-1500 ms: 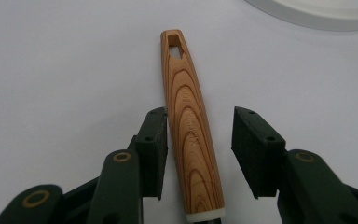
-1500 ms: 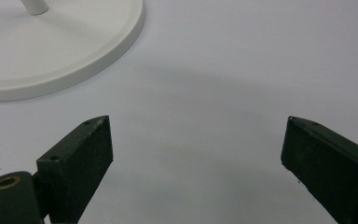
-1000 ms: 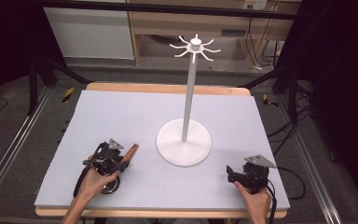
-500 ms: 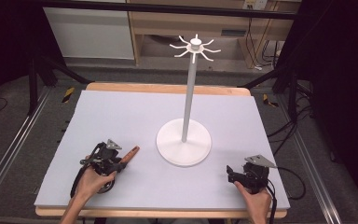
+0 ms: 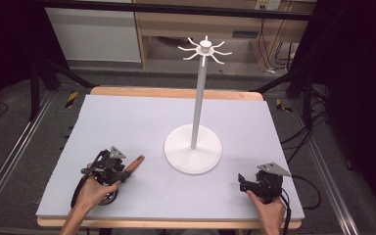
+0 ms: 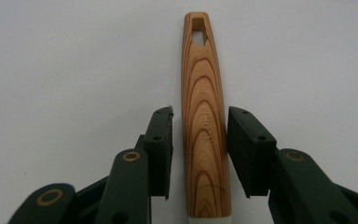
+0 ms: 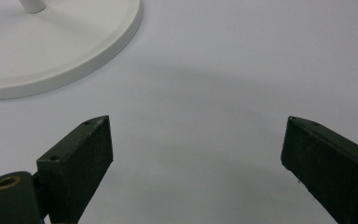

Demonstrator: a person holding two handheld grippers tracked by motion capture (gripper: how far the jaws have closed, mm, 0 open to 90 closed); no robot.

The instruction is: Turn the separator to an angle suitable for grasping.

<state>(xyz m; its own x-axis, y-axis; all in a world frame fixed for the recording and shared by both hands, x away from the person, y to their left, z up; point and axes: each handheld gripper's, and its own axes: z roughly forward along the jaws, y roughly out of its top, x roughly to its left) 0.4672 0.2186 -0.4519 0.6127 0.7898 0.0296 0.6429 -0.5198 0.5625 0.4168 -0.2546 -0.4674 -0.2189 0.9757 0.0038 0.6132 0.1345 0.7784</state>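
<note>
Since a second ago the left gripper (image 5: 108, 169) has barely shifted at the near left of the table (image 5: 127, 122), the wooden handle (image 6: 204, 126) pointing toward the white stand (image 5: 193, 147) as before, so I judge that any hanging of it on the stand's hooks is not yet under way. Its jaws sit slightly apart on either side of the handle (a thin gap shows at each pad, so I cannot tell whether they actually grip it). The right gripper (image 7: 196, 158) rests at the near right with jaws wide apart, holding nothing, just beside the stand's base.
</note>
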